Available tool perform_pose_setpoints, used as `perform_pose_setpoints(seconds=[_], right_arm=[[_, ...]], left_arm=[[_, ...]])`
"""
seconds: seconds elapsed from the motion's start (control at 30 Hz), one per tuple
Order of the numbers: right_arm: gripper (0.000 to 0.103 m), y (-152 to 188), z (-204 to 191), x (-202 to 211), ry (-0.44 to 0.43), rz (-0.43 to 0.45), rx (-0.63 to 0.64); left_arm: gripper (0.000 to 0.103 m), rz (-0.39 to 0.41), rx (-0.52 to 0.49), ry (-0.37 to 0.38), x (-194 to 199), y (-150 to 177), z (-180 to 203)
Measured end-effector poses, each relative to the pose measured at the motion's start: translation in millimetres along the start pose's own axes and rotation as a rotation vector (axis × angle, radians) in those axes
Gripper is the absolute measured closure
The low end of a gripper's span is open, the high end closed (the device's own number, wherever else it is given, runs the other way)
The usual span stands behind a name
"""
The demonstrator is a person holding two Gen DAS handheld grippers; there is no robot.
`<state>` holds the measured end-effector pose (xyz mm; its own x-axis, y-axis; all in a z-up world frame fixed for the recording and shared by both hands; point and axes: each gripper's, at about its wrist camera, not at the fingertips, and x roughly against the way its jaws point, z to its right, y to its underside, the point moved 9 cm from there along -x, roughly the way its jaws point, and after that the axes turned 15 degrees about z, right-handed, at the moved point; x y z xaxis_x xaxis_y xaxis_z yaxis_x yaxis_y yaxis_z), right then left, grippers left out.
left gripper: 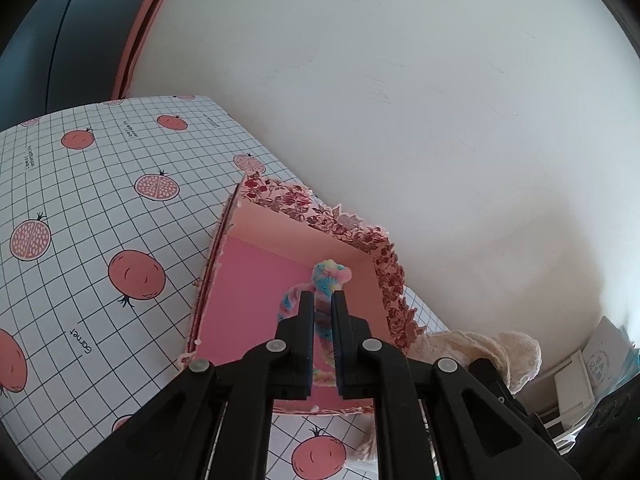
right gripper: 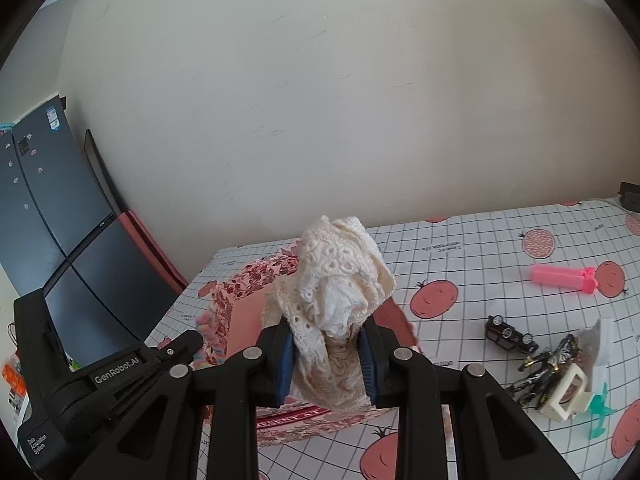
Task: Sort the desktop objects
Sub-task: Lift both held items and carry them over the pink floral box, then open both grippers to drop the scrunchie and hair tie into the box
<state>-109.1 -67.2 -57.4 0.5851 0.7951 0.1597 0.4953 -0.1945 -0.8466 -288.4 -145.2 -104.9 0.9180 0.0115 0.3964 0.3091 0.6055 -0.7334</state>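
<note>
A pink box with a red floral rim (left gripper: 352, 236) stands open on the tablecloth; it also shows in the right wrist view (right gripper: 248, 280). My left gripper (left gripper: 322, 300) is shut on a pastel rainbow fuzzy cord (left gripper: 330, 276) and holds it over the box's pink inside. My right gripper (right gripper: 327, 332) is shut on a bundle of cream lace fabric (right gripper: 340, 276), held above the box's right side. The lace (left gripper: 480, 346) shows at the right of the box in the left wrist view. The left gripper's body (right gripper: 120, 372) sits at the left in the right wrist view.
The tablecloth (left gripper: 100, 200) is white with a grid and pomegranate prints. On it to the right lie a pink plastic tube (right gripper: 564, 278), a black toy car (right gripper: 510, 334), a dark toy figure (right gripper: 548, 364), a white frame piece (right gripper: 568, 394) and a teal piece (right gripper: 600, 412). A dark cabinet (right gripper: 48, 208) stands left.
</note>
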Motion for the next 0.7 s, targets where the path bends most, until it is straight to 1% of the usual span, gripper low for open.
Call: perform_pose_setpoints(seconds=[0.13, 0.27, 0.5, 0.6, 0.63, 0.67, 0.7], right_arm=[[0.073, 5.8, -7.1, -1.8, 0.001, -0.015, 0.016], [0.071, 12.7, -7.9, -7.0, 0.012, -0.034, 0.014], [0.070, 25.0, -10.4, -14.0, 0.022, -0.064, 0.029], [0.064, 29.6, -11.0, -16.9, 0.026, -0.078, 0.032], [0.058, 31.1, -11.0, -17.9, 0.030, -0.084, 0.032], [0.056, 33.2, -10.6, -19.0, 0.033, -0.092, 0.032], [0.056, 35.6, -10.7, -20.3, 0.034, -0.098, 0.035]], left_arm=[[0.095, -0.009, 0.008, -0.002, -2.4, 1.2, -4.2], [0.095, -0.020, 0.018, -0.005, -5.1, 2.5, -8.8], [0.095, -0.036, 0.035, -0.016, -8.8, 6.2, -17.6], [0.095, -0.044, 0.034, -0.015, -10.7, 8.2, -18.7], [0.095, -0.046, 0.032, -0.015, -10.9, 8.8, -18.8], [0.095, -0.049, 0.030, -0.017, -11.5, 9.4, -19.5], [0.095, -0.052, 0.031, -0.018, -11.7, 9.9, -20.1]])
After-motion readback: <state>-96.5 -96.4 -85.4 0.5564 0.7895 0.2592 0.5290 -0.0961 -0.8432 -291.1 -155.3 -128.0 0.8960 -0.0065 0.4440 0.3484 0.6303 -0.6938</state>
